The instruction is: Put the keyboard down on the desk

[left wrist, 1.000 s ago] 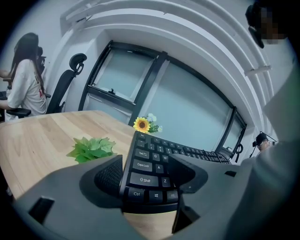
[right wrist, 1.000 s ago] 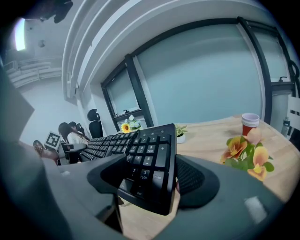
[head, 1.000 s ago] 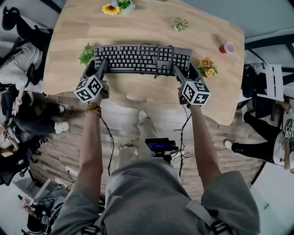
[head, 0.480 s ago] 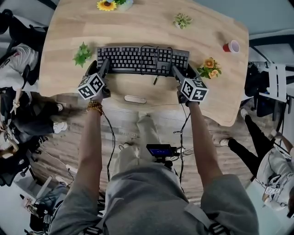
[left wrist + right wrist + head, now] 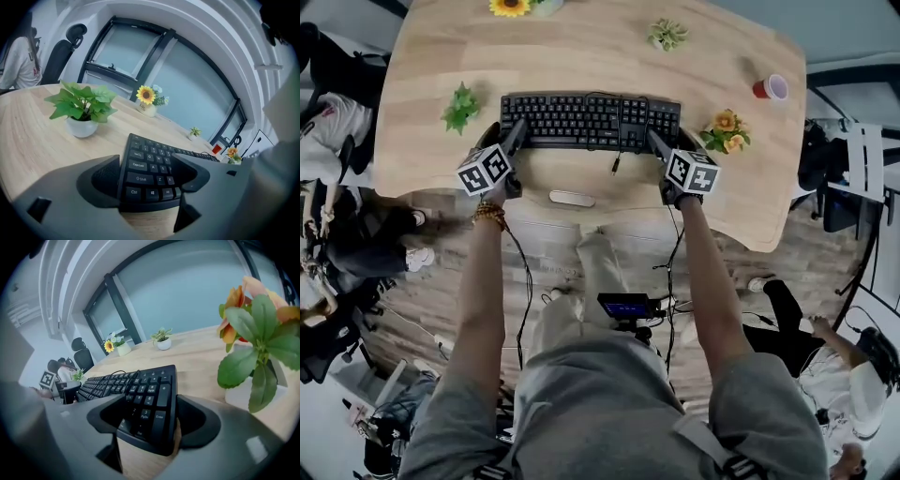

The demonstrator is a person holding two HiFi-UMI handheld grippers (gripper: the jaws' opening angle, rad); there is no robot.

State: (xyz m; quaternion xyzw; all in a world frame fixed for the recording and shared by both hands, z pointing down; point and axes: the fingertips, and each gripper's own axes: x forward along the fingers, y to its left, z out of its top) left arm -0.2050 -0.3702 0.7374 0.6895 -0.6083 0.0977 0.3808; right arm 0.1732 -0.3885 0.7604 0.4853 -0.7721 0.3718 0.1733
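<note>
The black keyboard (image 5: 591, 120) lies flat on the wooden desk (image 5: 581, 56), close to the front edge. My left gripper (image 5: 514, 133) sits at its front left corner. In the left gripper view the Ctrl and Shift keys (image 5: 140, 180) lie between the jaws of the left gripper (image 5: 150, 173), which are opening. My right gripper (image 5: 656, 141) is at the front right corner. In the right gripper view the number pad (image 5: 150, 404) lies between the jaws of the right gripper (image 5: 154, 416). A sliver of desk shows beside the right pad.
A green potted plant (image 5: 459, 106) stands left of the keyboard and orange flowers (image 5: 727, 131) stand right of it. A sunflower pot (image 5: 508, 7), a small plant (image 5: 666, 35) and a red cup (image 5: 769, 87) stand further back. Seated people and chairs surround the desk.
The keyboard stays flat on the desk with both grippers at its ends. The head view has shifted a little, and a person at the right has moved across the floor.
</note>
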